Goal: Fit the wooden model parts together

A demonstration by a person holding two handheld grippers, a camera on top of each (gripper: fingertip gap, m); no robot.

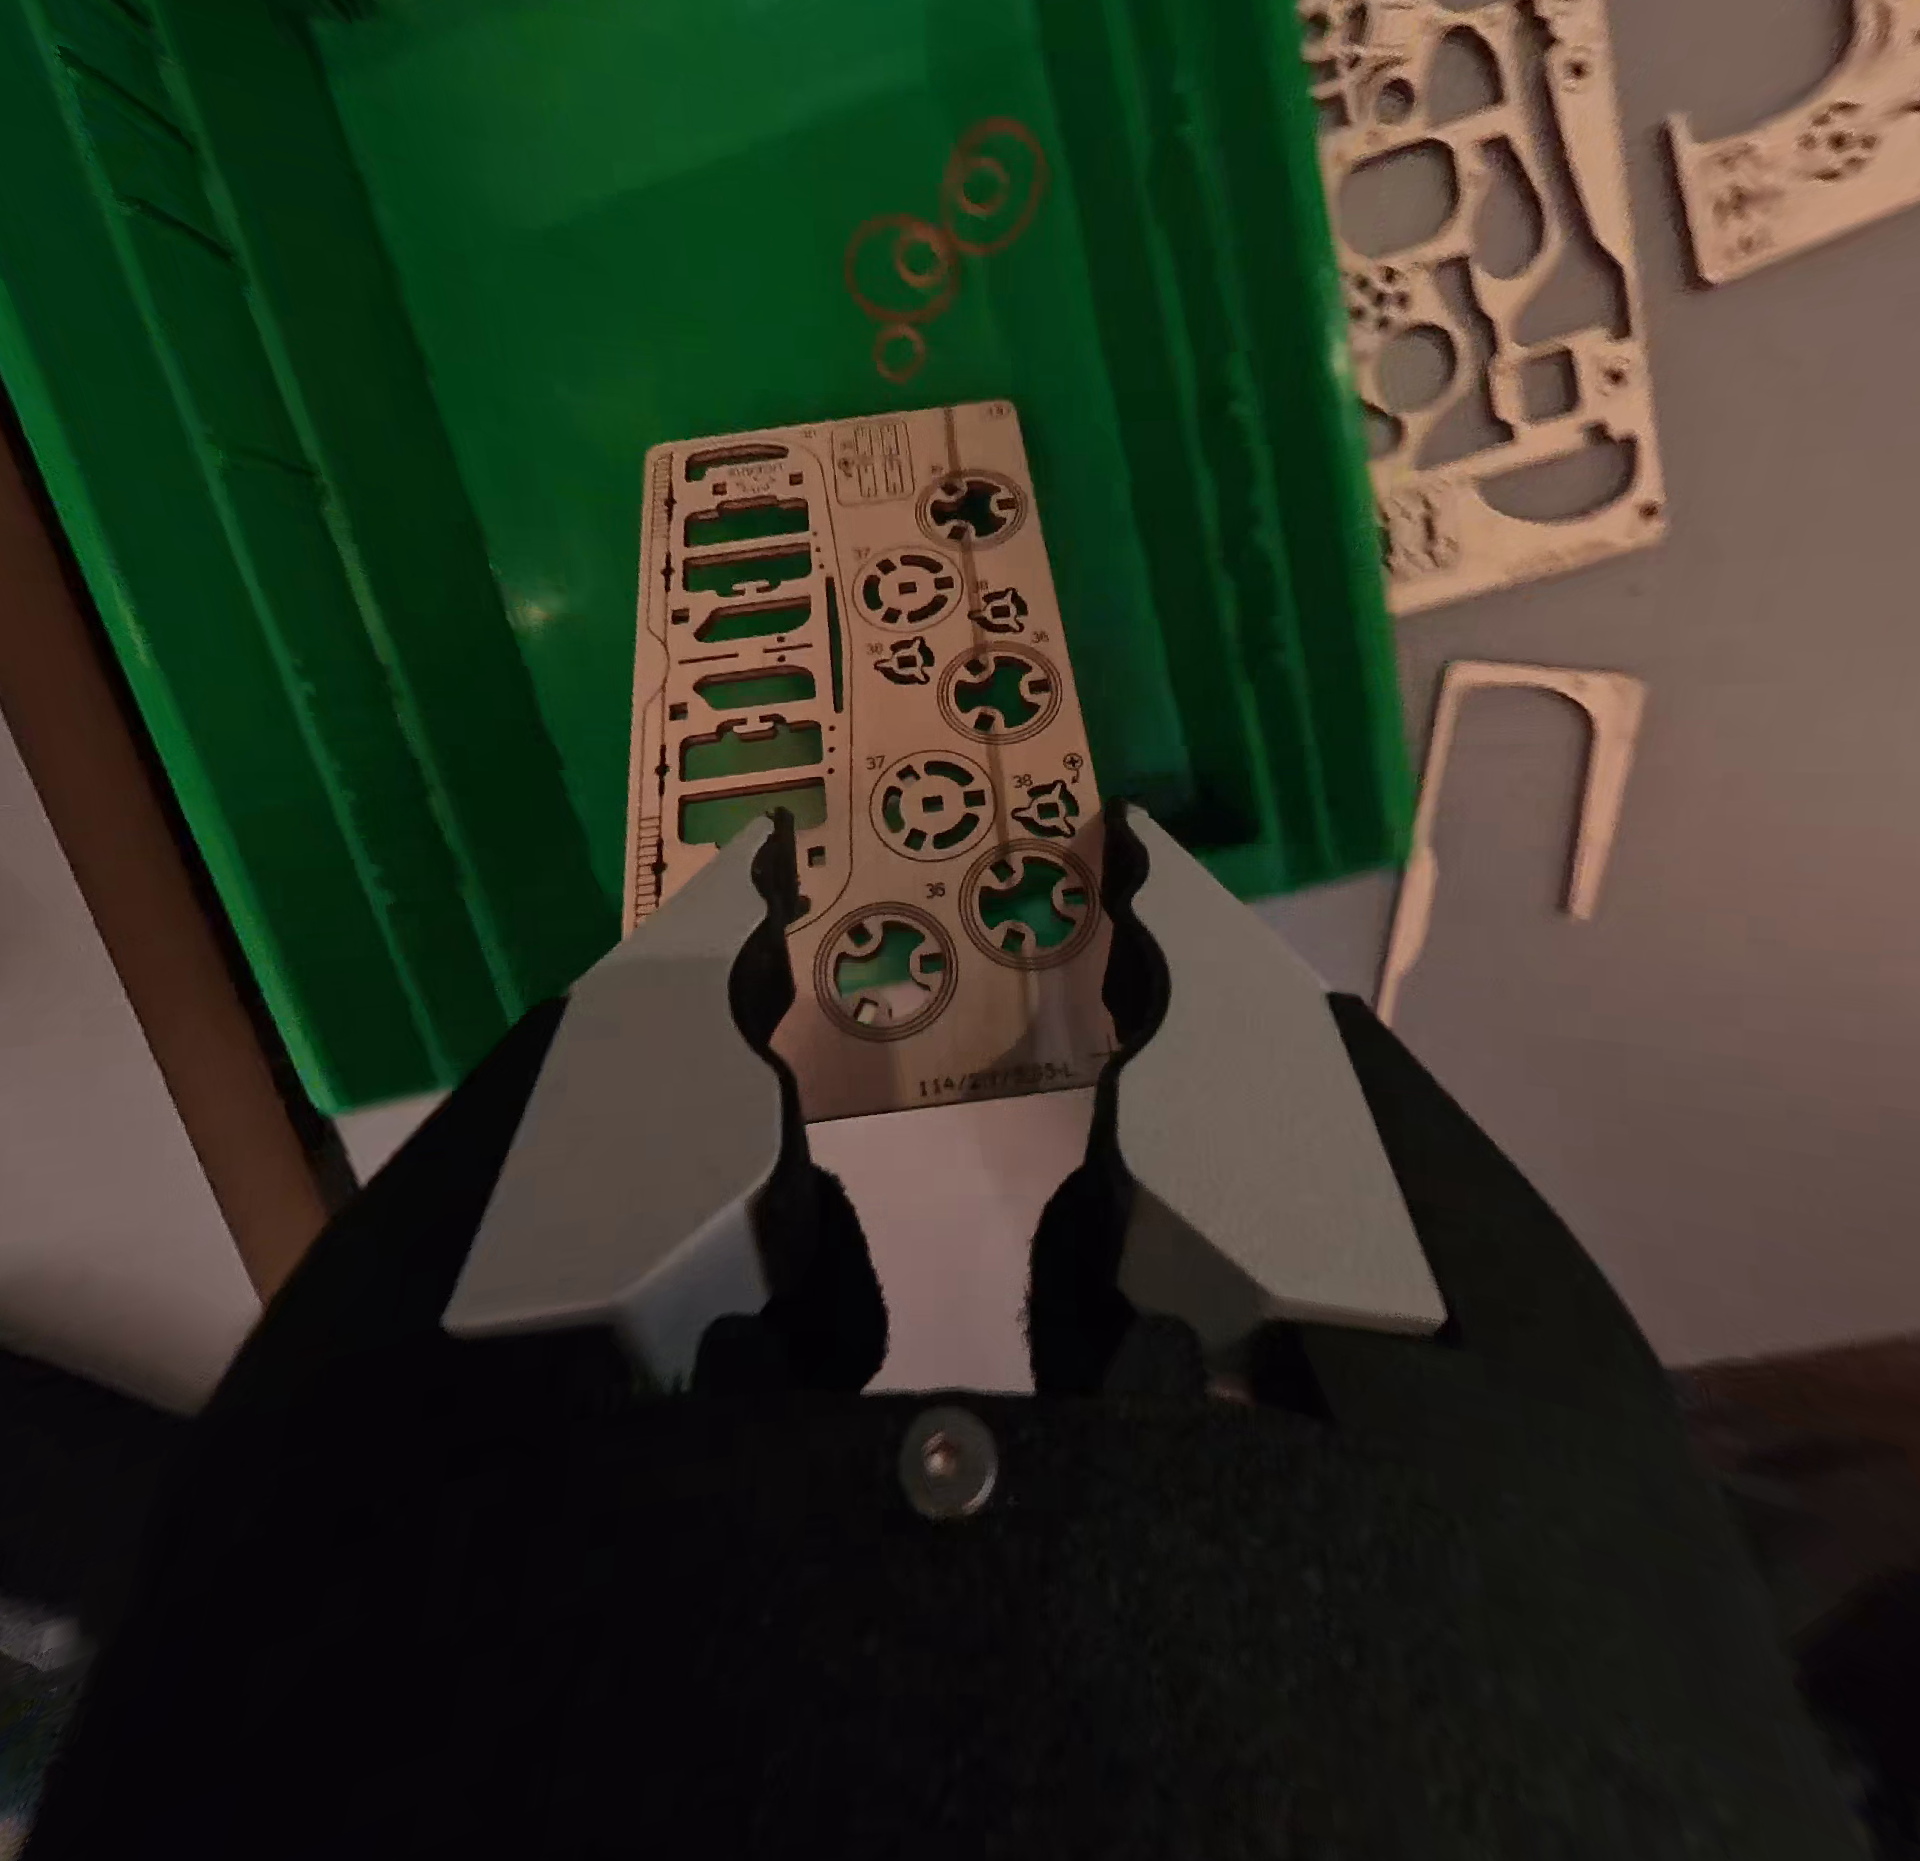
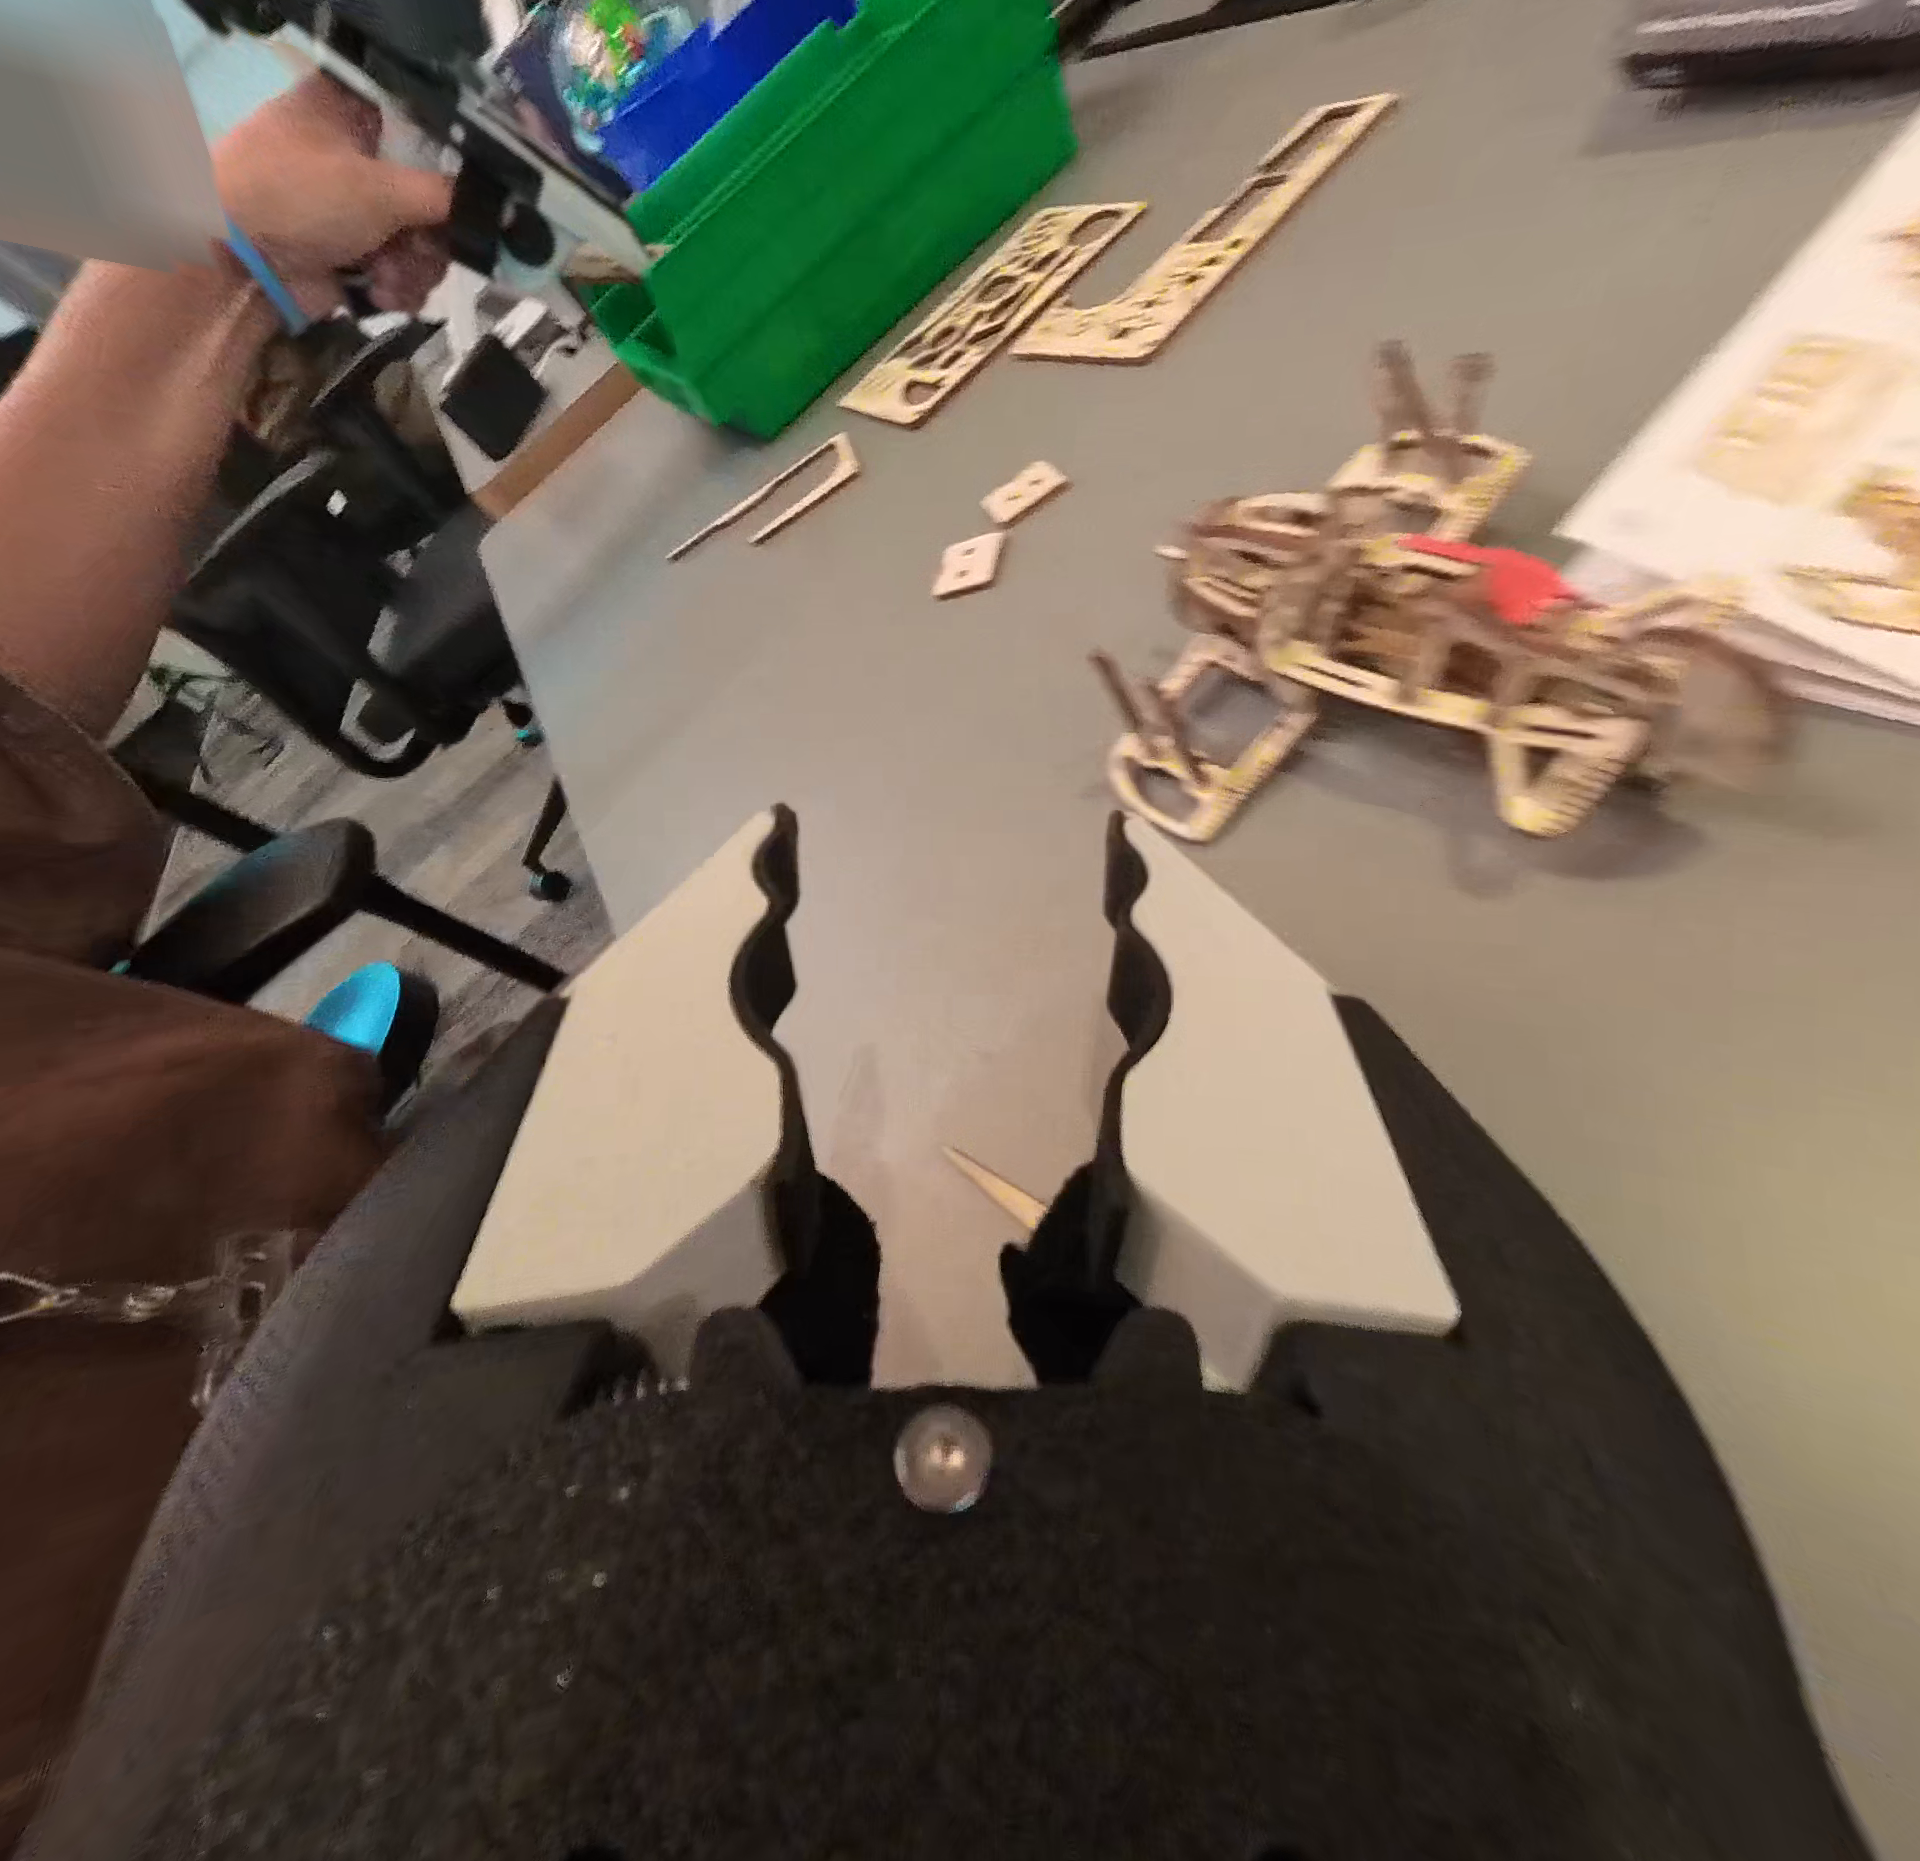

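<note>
A thin wooden sheet of laser-cut parts, with wheel-like rings and window shapes, lies in a green bin. Its near end sticks out over the bin's front edge. My left gripper is open just above that near end, one finger on each side, and holds nothing. My right gripper is open and empty above the grey table. A half-built wooden vehicle model with a red part stands ahead to its right. A thin wooden sliver lies on the table between the right fingers.
Thin rubber bands lie in the bin. Used-up wooden sheets and a U-shaped strip lie beside the green bin, with two small plates nearer the model. An instruction booklet is at the right. Office chairs stand past the table's left edge. The tips of one gripper are about 50 cm away from the tips of the other.
</note>
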